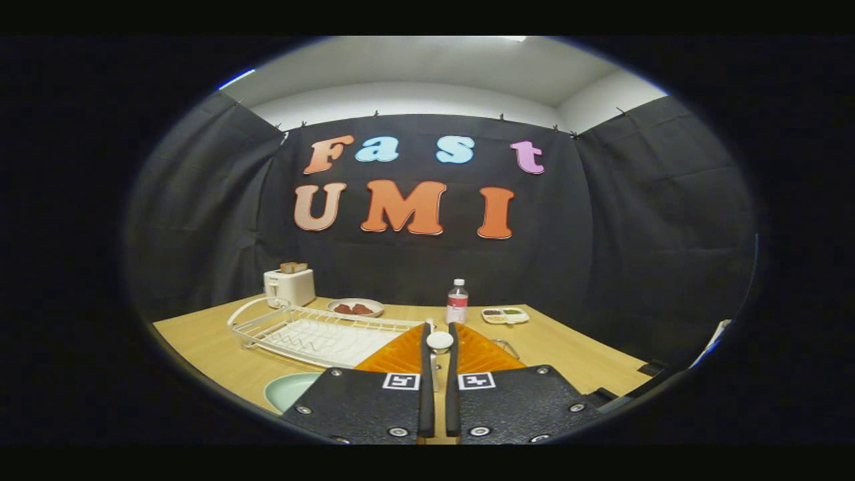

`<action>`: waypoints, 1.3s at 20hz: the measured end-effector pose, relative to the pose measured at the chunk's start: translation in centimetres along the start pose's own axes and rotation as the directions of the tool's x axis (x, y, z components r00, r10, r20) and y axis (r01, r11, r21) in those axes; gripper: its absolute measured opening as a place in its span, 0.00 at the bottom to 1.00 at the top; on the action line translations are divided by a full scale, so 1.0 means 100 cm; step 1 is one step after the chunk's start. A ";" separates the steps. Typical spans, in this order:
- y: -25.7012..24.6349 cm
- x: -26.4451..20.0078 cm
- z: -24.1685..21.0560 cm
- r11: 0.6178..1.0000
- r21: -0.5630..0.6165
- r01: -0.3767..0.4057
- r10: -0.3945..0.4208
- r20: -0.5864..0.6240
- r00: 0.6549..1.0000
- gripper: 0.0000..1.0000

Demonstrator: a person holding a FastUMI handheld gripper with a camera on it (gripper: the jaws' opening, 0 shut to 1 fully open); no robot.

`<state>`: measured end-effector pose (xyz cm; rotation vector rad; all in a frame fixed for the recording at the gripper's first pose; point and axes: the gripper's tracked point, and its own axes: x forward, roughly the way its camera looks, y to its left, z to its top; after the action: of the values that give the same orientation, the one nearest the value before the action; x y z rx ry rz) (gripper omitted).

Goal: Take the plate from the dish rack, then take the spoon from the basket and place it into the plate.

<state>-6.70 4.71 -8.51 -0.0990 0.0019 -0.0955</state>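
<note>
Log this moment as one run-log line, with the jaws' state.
gripper: jaws shut on spoon | spoon: lifted above orange basket | plate: on table, near-side of empty dish rack | next: carry spoon to plate

Booth enclosure: black cloth walls (628, 220) on three sides, pinned along the top edge with small clips. Above the cloth, white room walls (401, 97) and a white ceiling (427, 63), with a bright ceiling light (516, 38) (partly cut off) overhead. Furniture: one light wooden table (574, 354) extending well beyond the fingers to the back cloth. Standing at the far side: a white toaster (290, 286), a water bottle (457, 302), a small divided tray (505, 314).
</note>
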 end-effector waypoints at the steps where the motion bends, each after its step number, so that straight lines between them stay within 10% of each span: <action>1: 0.010 -0.004 -0.004 1.000 0.007 -0.021 0.021 -0.005 1.000 0.06; 26: 0.131 -0.011 -0.116 0.964 0.024 -0.263 0.263 -0.198 0.944 0.14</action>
<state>-6.59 16.65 -21.35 -0.0904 0.2163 0.1624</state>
